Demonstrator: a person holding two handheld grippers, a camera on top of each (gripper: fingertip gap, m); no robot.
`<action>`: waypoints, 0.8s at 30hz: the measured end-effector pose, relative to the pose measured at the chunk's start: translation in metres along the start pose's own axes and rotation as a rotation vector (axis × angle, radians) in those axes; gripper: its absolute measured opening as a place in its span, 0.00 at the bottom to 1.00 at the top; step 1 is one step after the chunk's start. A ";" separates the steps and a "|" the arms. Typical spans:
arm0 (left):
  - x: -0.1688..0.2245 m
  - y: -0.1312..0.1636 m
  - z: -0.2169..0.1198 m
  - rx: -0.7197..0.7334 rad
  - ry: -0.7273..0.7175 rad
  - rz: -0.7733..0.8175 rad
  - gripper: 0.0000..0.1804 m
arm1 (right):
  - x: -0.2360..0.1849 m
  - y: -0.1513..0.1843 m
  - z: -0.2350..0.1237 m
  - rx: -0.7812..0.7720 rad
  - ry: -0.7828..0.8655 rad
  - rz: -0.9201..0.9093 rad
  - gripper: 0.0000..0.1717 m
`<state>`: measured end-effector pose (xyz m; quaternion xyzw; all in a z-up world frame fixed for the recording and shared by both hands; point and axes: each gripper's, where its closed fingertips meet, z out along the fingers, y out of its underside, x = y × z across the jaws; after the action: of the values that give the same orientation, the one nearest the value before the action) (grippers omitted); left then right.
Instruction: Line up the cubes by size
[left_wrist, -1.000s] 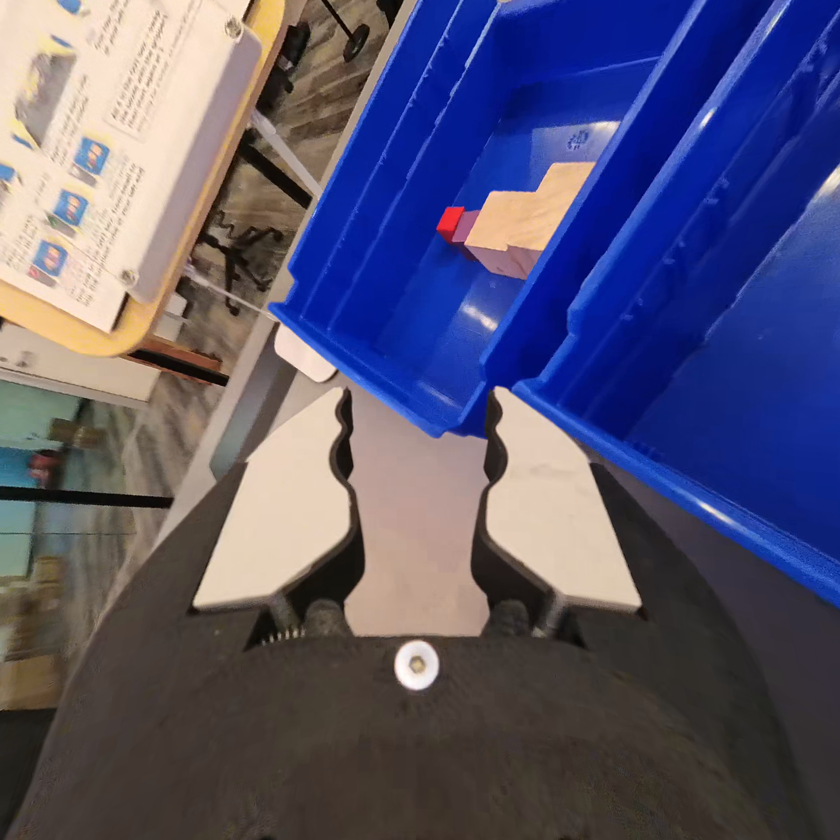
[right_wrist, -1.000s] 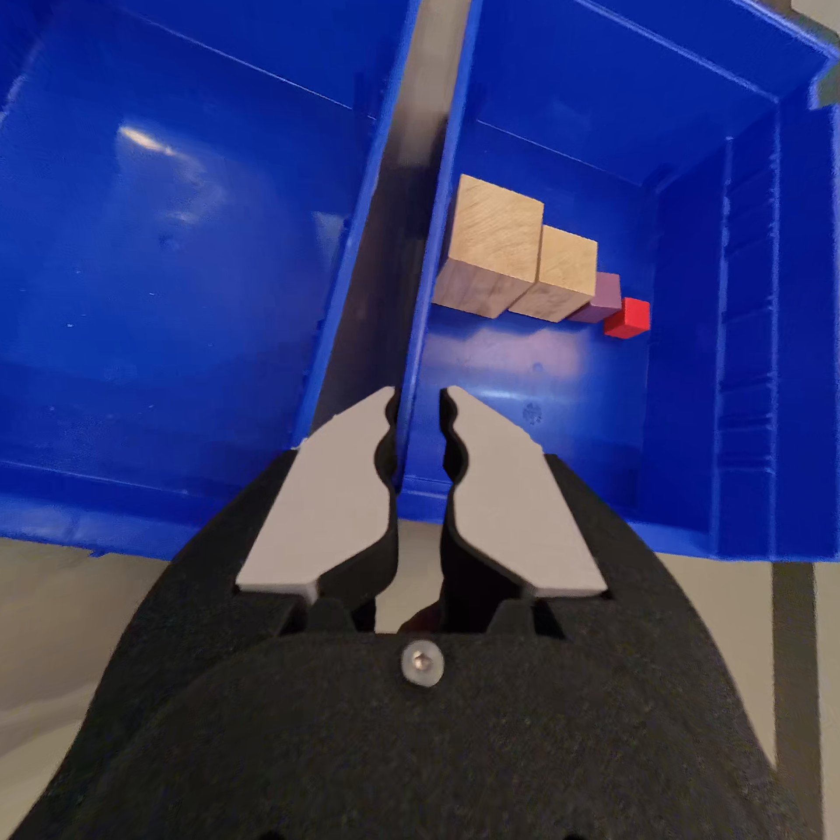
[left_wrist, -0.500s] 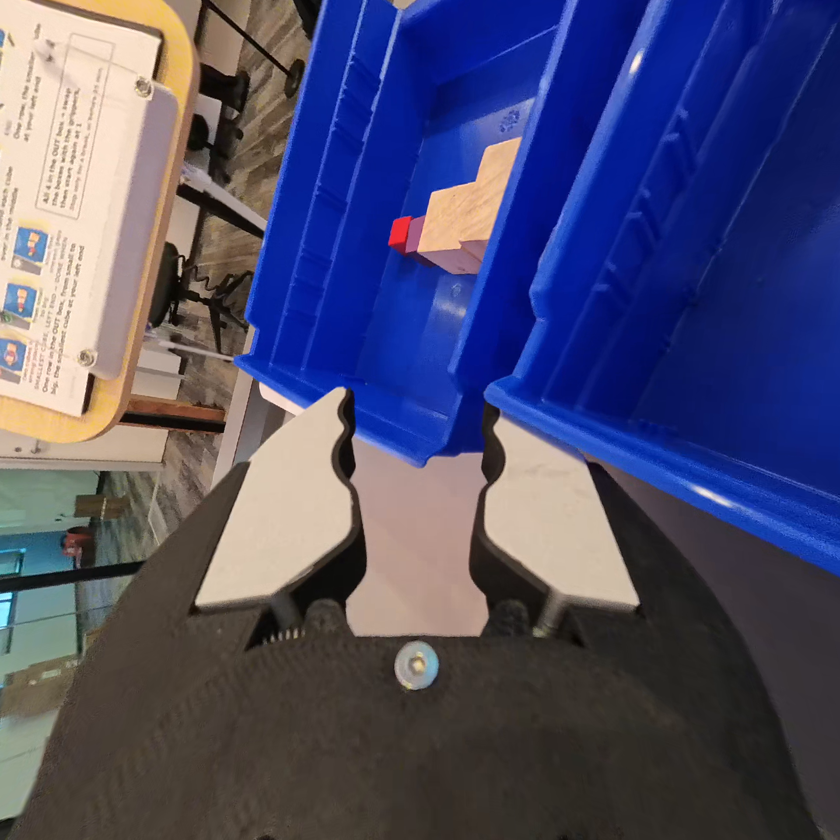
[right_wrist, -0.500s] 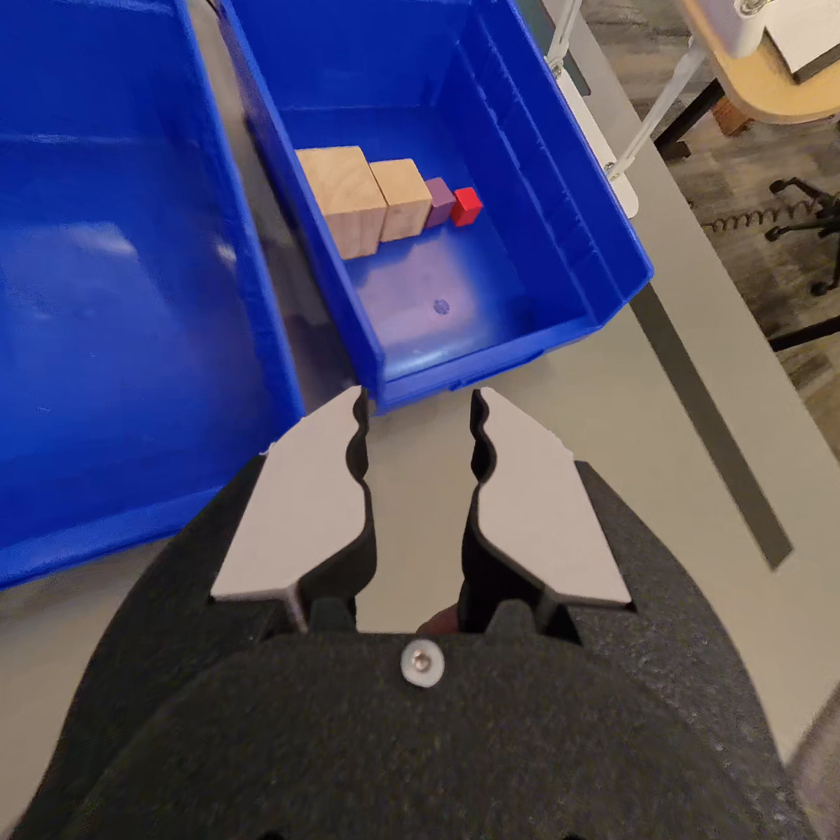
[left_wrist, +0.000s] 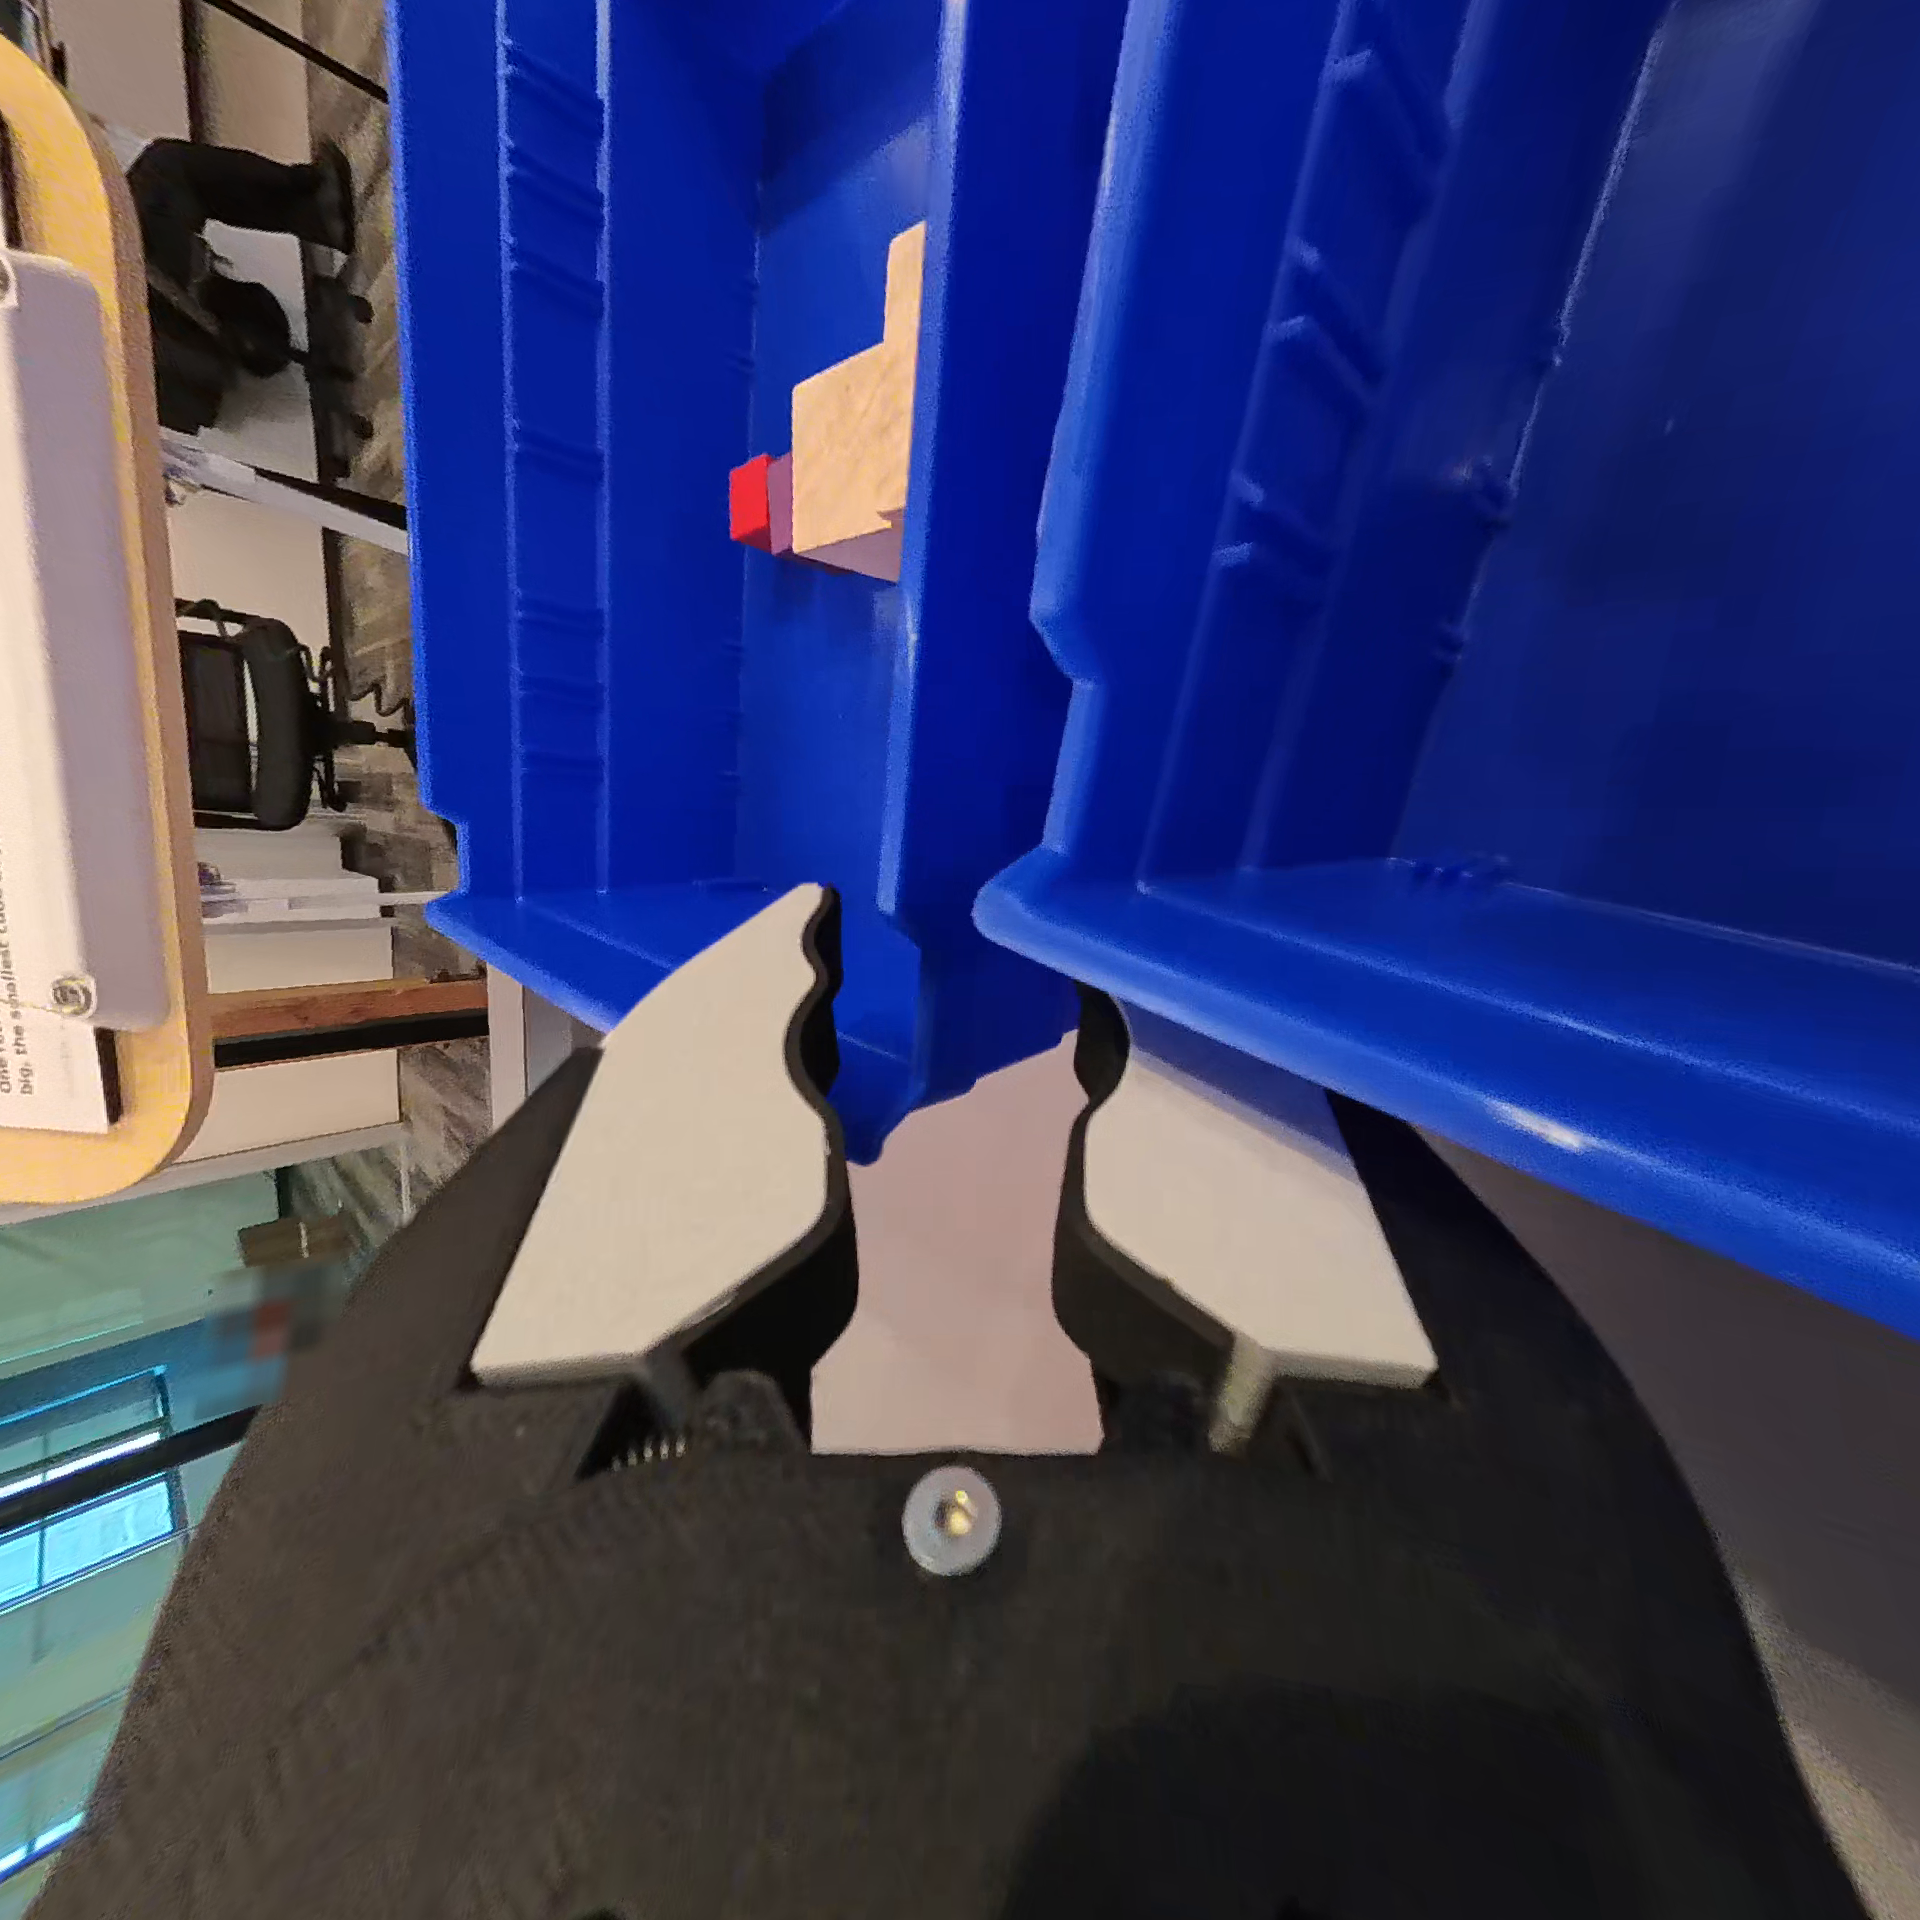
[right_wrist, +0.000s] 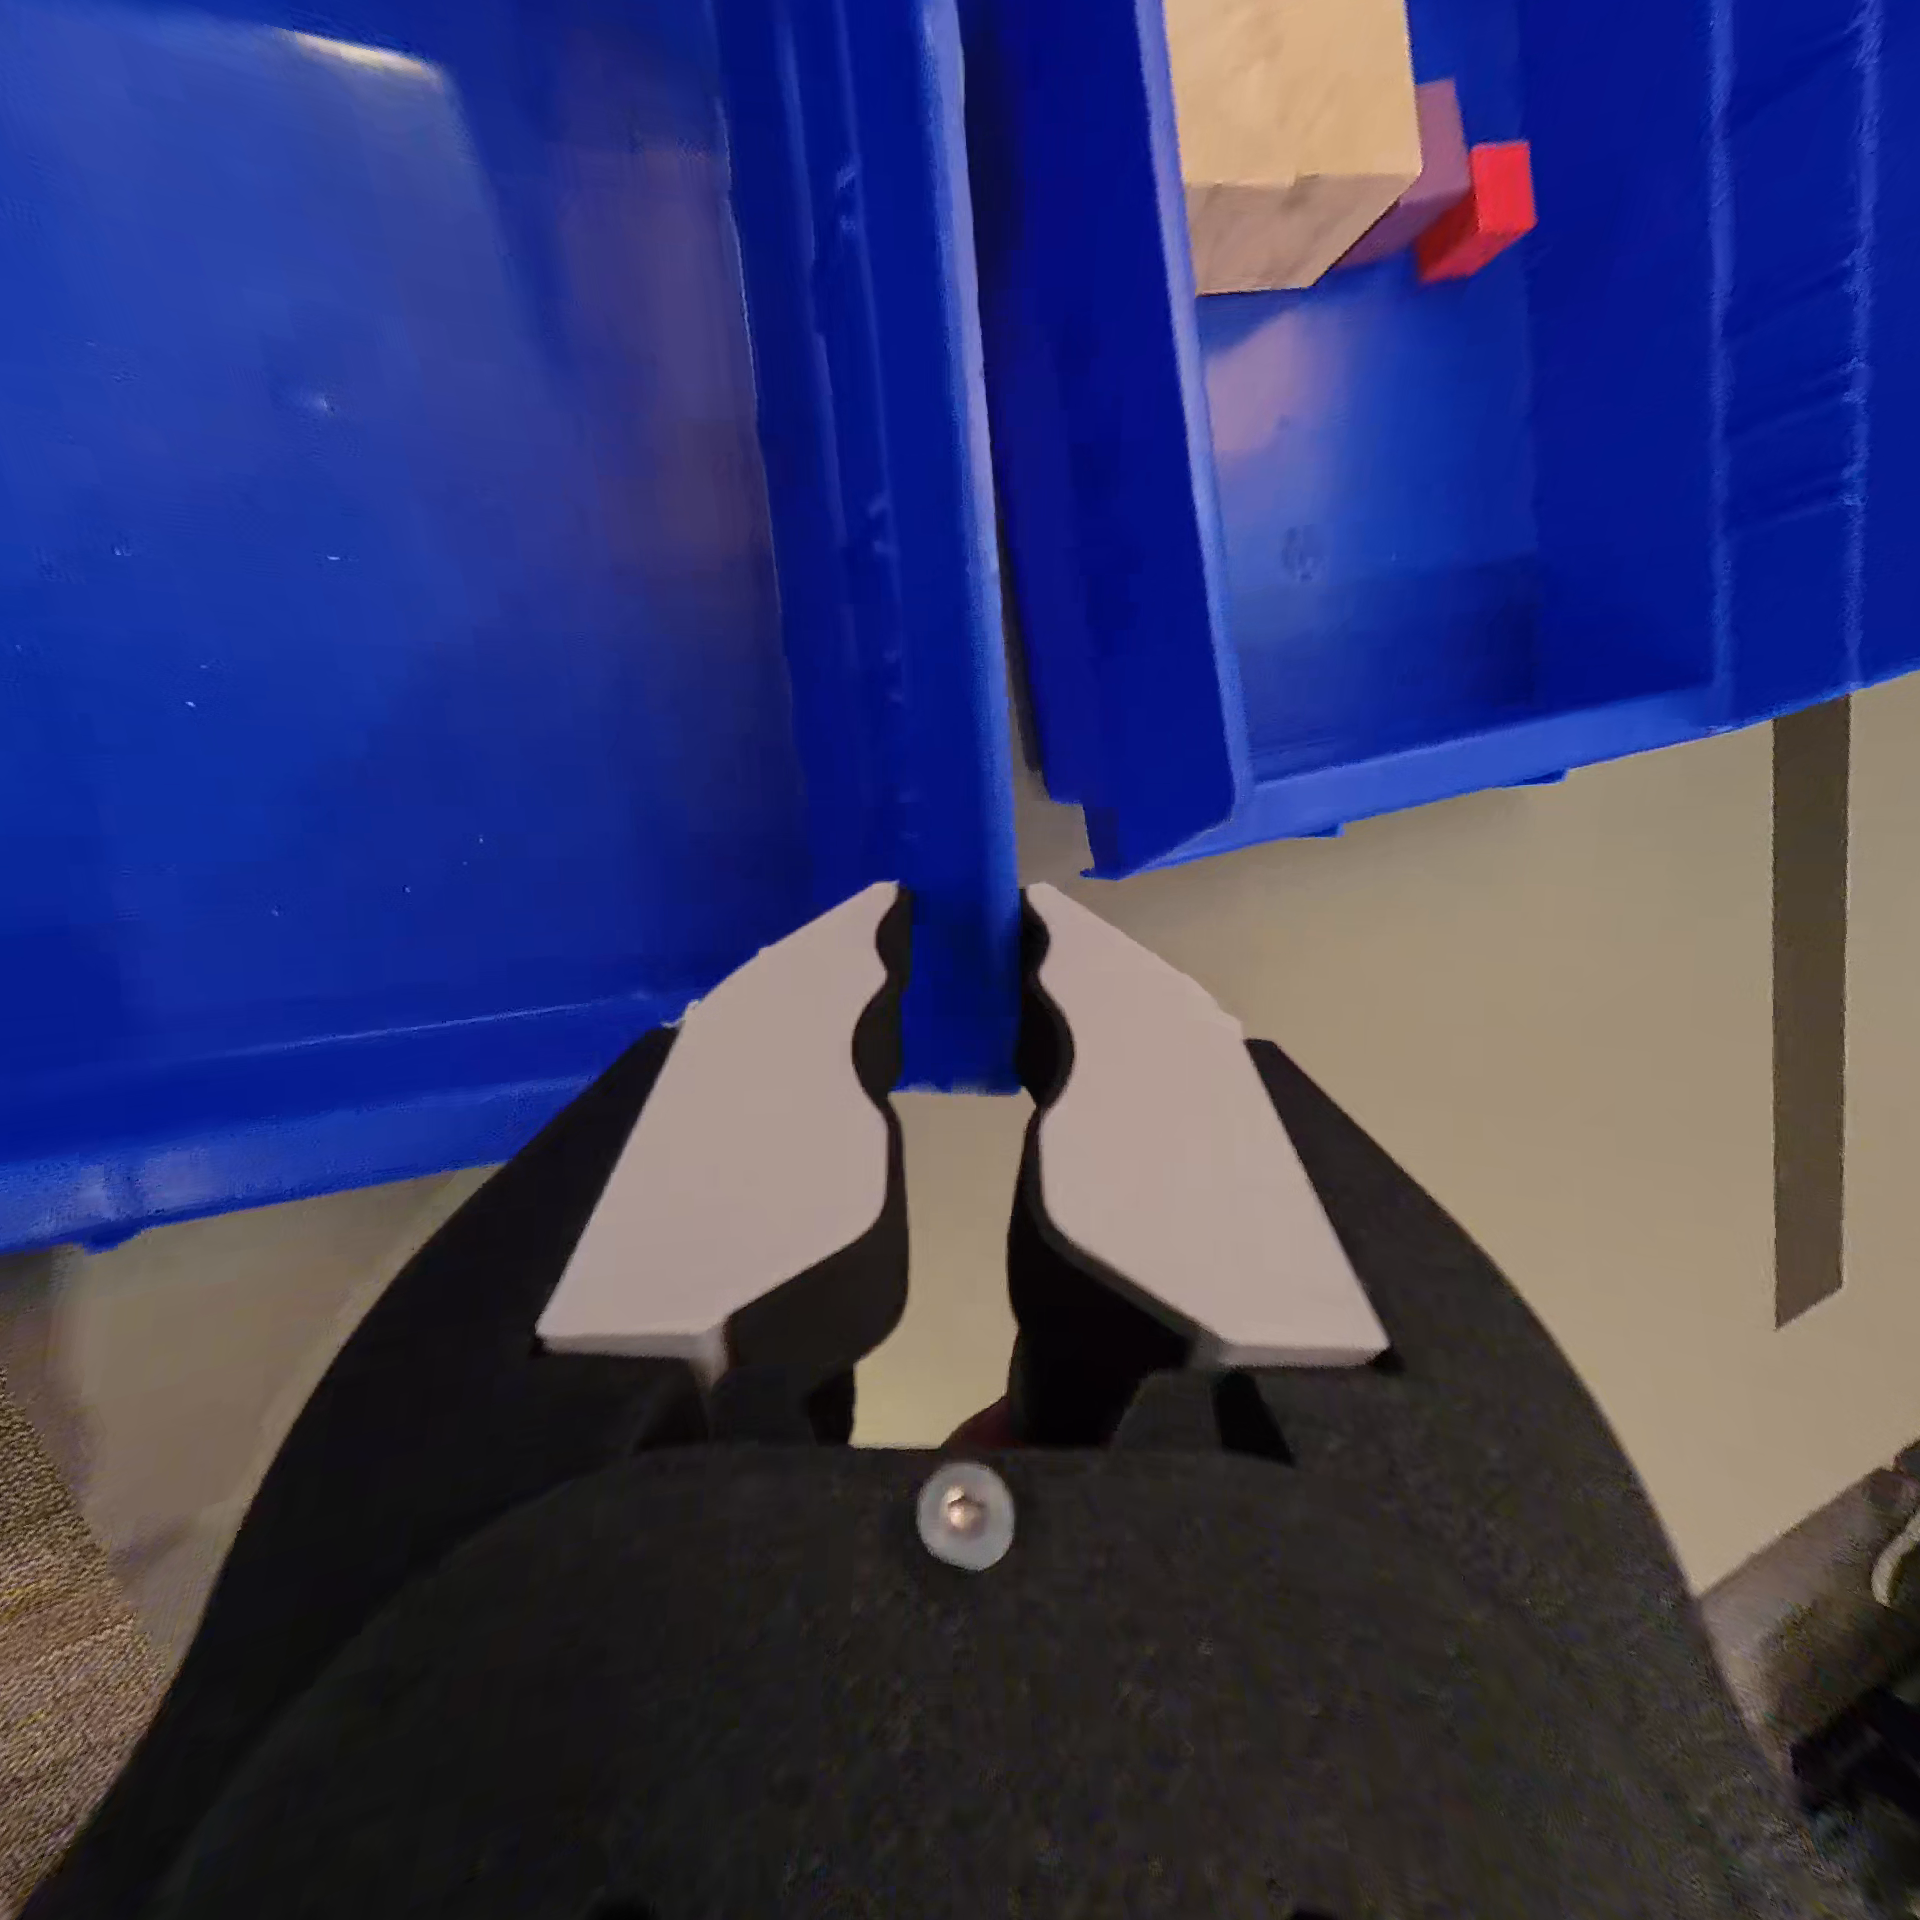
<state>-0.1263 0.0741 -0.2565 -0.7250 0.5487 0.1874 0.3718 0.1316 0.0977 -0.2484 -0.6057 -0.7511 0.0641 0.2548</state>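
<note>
Cubes (right_wrist: 1351, 156) lined up at 1 o'clock; bin handling in hand. Right fingers (right_wrist: 1101, 997) clenched on empty bin's wall (right_wrist: 961, 987); left fingers (left_wrist: 727, 1039) released, straddling cube bin's corner (left_wrist: 904, 1039). Next: clench left.

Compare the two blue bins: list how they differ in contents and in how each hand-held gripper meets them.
1. The narrower blue bin holds wooden, purple and red cubes in a row; the wider blue bin shows none.
2. The right hand-held gripper is clamped on the wider bin's side wall; the left hand-held gripper straddles the narrower bin's corner, with a gap visible at the pads.
Both are blue plastic, side by side on the table.
</note>
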 end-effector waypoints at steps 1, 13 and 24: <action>0.000 0.000 0.000 -0.003 0.006 0.001 0.23 | 0.000 -0.001 0.001 0.008 -0.007 0.002 0.09; -0.009 0.030 -0.003 -0.101 0.014 0.001 0.19 | 0.002 0.007 -0.002 0.044 -0.052 0.028 0.08; -0.019 0.061 -0.009 -0.200 -0.007 0.038 0.17 | 0.010 0.034 -0.012 0.028 -0.048 0.048 0.08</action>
<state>-0.1910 0.0727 -0.2583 -0.7471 0.5399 0.2506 0.2958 0.1657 0.1139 -0.2488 -0.6183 -0.7411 0.0955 0.2434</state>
